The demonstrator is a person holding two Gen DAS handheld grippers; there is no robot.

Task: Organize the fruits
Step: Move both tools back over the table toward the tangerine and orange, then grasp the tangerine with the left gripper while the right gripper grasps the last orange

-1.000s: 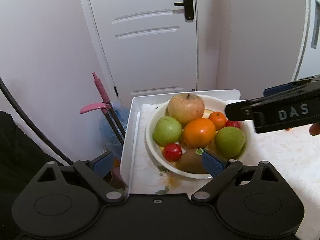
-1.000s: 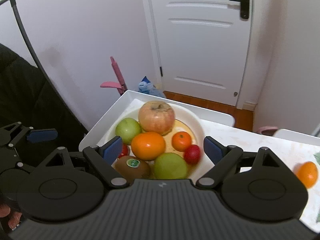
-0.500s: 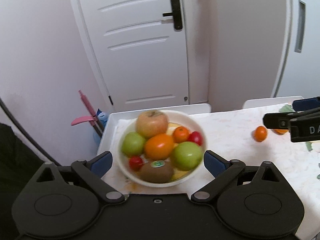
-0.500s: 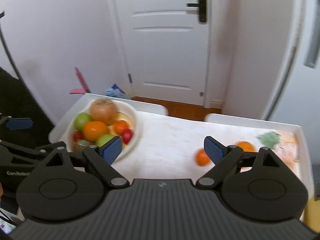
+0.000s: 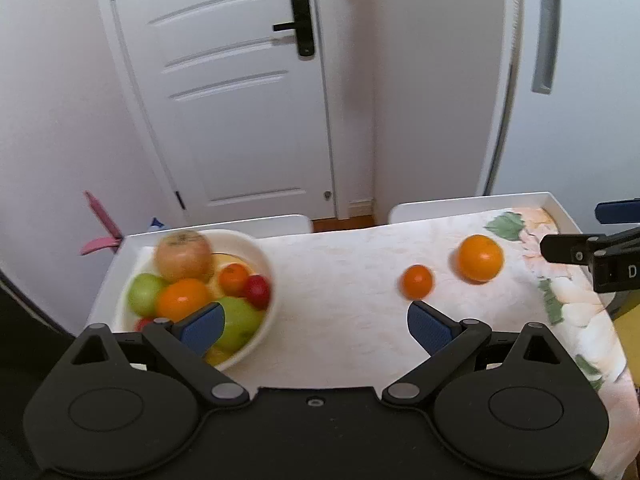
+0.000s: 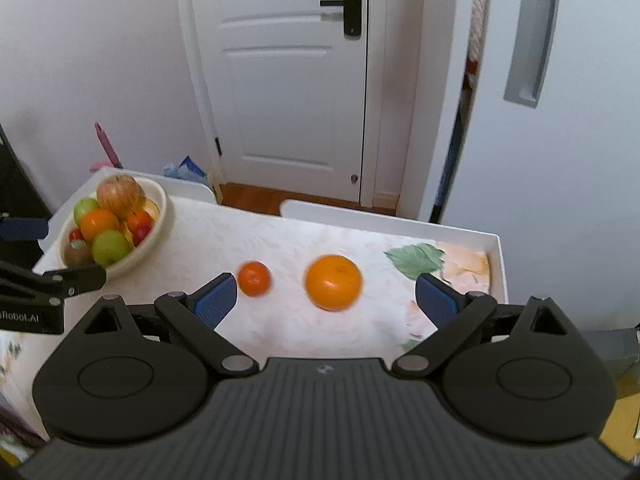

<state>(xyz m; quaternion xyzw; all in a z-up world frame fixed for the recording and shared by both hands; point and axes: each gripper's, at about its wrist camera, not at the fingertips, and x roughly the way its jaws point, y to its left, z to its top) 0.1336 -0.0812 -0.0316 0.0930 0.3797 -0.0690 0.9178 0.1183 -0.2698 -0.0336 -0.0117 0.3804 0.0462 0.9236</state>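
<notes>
White table (image 6: 288, 248), both jaws wide, empty

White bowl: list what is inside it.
The bowl holds a reddish apple, two green apples, an orange, a tangerine, small red fruits and a kiwi. Anything beneath the pile is hidden.

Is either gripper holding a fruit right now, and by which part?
Nothing is held. The left gripper and right gripper are both open and empty; the large orange and small tangerine lie loose on the white floral tablecloth.
</notes>
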